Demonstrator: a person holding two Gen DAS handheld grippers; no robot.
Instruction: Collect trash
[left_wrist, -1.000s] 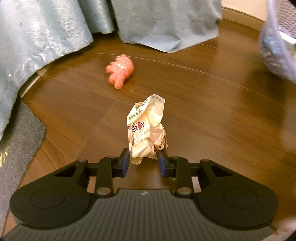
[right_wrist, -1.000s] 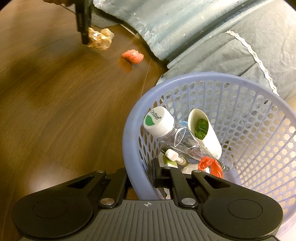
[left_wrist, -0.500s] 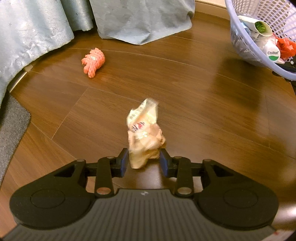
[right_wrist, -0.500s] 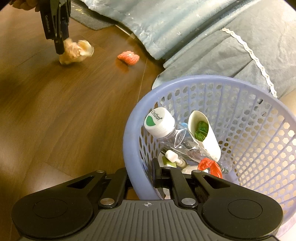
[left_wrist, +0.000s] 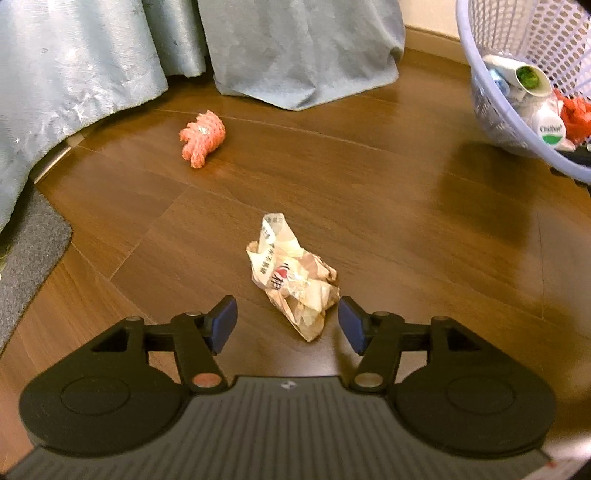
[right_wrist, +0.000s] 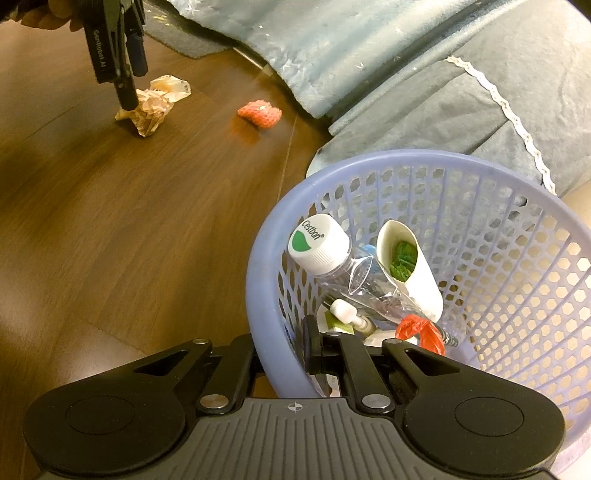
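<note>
left claw (left_wrist: 287, 325) just opened; wrapper (left_wrist: 293, 275) loose between pads.

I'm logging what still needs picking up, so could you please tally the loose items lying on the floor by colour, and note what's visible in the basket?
Beige, crumpled wrapper on the floor: 1
Orange-pink, knitted piece on the floor: 1
White, in the basket: 2, bottle cap and paper tube
Red, in the basket: 1, plastic scrap
Total: 5, 2 loose on the floor.
</note>
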